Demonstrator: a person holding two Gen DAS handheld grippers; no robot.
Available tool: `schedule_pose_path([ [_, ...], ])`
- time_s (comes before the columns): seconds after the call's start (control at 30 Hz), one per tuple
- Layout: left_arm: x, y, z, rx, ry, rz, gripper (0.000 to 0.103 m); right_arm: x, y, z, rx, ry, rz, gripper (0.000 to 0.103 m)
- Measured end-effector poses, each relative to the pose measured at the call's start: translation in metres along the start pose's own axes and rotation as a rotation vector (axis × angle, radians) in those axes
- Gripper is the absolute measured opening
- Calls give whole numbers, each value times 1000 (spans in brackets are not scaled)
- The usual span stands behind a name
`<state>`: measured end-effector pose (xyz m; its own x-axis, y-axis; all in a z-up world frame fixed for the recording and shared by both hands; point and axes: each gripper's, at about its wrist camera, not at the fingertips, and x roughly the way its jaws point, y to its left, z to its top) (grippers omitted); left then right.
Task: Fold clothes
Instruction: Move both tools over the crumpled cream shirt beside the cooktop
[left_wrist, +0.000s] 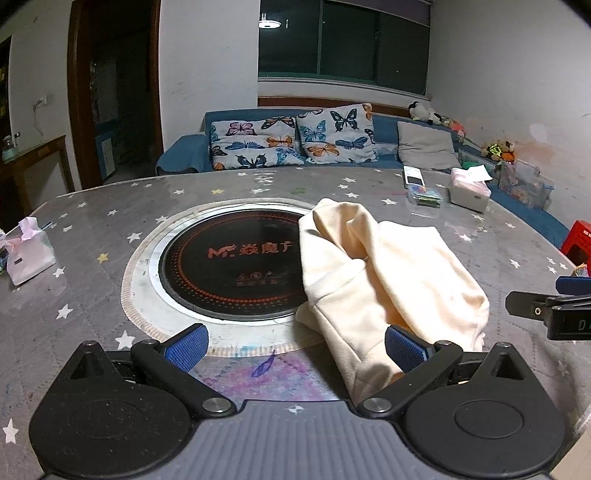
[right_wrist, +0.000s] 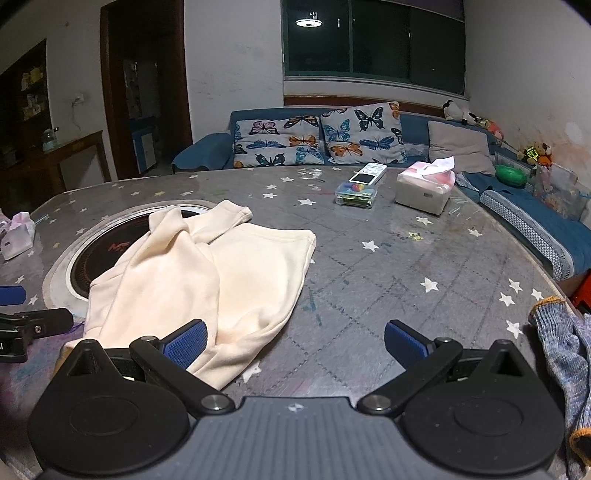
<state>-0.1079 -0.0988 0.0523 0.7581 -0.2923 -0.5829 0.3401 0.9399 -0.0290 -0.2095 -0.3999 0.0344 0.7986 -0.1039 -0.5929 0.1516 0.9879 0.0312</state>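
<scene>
A cream garment (left_wrist: 384, 273) lies loosely bunched on the grey star-patterned table (left_wrist: 92, 295), partly over a round black hob (left_wrist: 232, 266). My left gripper (left_wrist: 295, 349) is open just above the table's near edge; the garment's near end lies against its right pad, nothing clamped. In the right wrist view the same garment (right_wrist: 207, 280) spreads left of centre, and my right gripper (right_wrist: 295, 345) is open with its left pad resting by the garment's near hem. Each gripper shows at the other view's edge: the right gripper (left_wrist: 546, 310) and the left gripper (right_wrist: 26, 328).
A tissue box (right_wrist: 424, 188), a small clear box with a white remote (right_wrist: 360, 190) sit at the table's far right. A pink tissue pack (left_wrist: 27, 251) is at the left. A knitted glove (right_wrist: 561, 354) lies at the right edge. A blue sofa (left_wrist: 295, 144) stands behind.
</scene>
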Motion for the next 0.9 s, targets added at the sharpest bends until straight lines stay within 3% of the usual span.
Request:
schedule_pose_path([
  [0.9,4,-11,5,28,21,-12,103,1,11,9,-32,0,65,102],
])
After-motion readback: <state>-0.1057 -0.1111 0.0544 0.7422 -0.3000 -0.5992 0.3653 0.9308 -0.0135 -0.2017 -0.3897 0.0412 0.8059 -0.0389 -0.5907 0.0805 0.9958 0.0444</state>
